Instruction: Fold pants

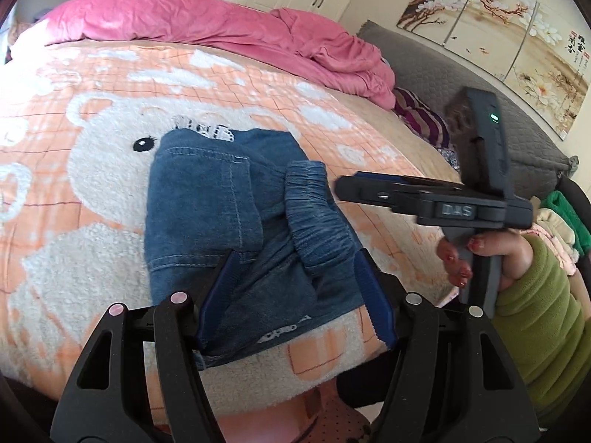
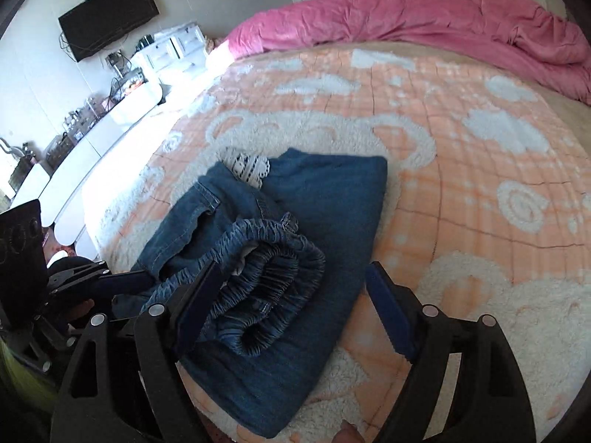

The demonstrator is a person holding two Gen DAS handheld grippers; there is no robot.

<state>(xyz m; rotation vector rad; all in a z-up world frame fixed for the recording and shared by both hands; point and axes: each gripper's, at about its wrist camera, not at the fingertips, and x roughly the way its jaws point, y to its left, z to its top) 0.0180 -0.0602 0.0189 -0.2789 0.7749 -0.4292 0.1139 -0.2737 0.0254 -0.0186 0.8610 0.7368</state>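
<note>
Blue denim pants (image 1: 236,217) lie folded into a compact bundle on the peach bear-print blanket (image 1: 74,147), elastic waistband (image 1: 317,217) on top. They also show in the right wrist view (image 2: 314,221), with the waistband (image 2: 273,265) rolled near the front. My left gripper (image 1: 295,295) is open, its jaws straddling the near edge of the bundle. My right gripper (image 2: 291,310) is open over the waistband end, and it also shows in the left wrist view (image 1: 351,188), held just right of the pants.
A pink duvet (image 1: 221,26) is bunched along the far side of the bed. A grey headboard (image 1: 461,85) and striped pillow (image 1: 421,118) are at the right. Folded clothes (image 1: 557,221) sit at the far right. A TV (image 2: 107,18) and white cabinets (image 2: 92,140) stand left.
</note>
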